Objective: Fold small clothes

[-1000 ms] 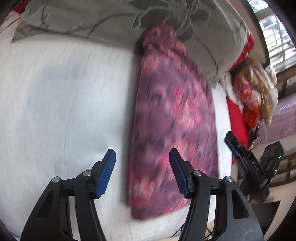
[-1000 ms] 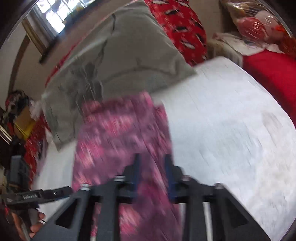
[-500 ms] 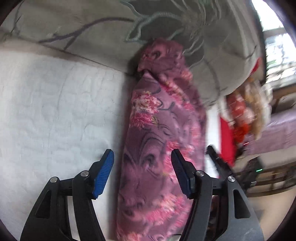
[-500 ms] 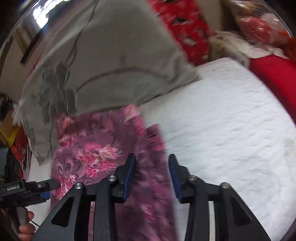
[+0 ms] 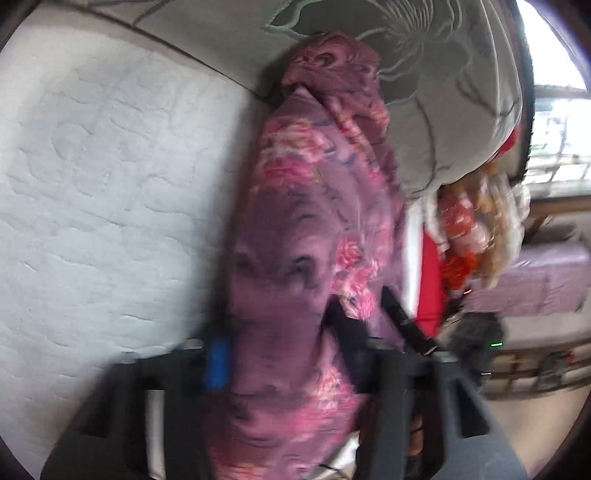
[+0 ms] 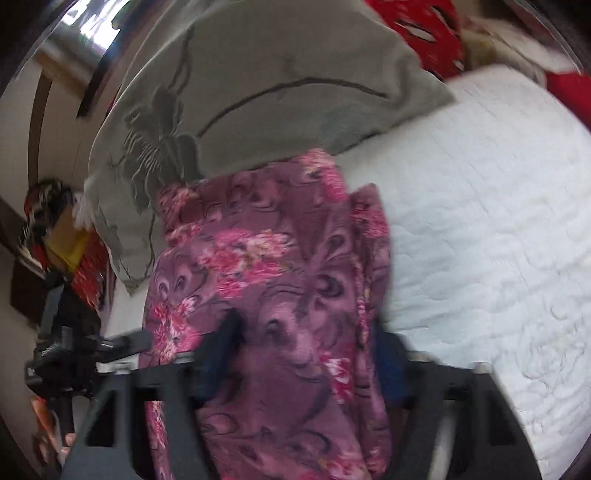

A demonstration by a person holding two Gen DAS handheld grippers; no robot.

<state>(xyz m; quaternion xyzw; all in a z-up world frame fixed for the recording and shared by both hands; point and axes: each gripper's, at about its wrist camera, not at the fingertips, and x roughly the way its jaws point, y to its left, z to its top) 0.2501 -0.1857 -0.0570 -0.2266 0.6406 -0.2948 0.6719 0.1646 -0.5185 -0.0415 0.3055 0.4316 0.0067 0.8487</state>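
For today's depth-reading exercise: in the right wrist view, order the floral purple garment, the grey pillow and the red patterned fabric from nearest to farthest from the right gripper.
1. Floral purple garment: lies between the open fingers of the right gripper, on the white bedspread.
2. Grey pillow: beyond the garment's far end, upper centre.
3. Red patterned fabric: behind the pillow, top right.
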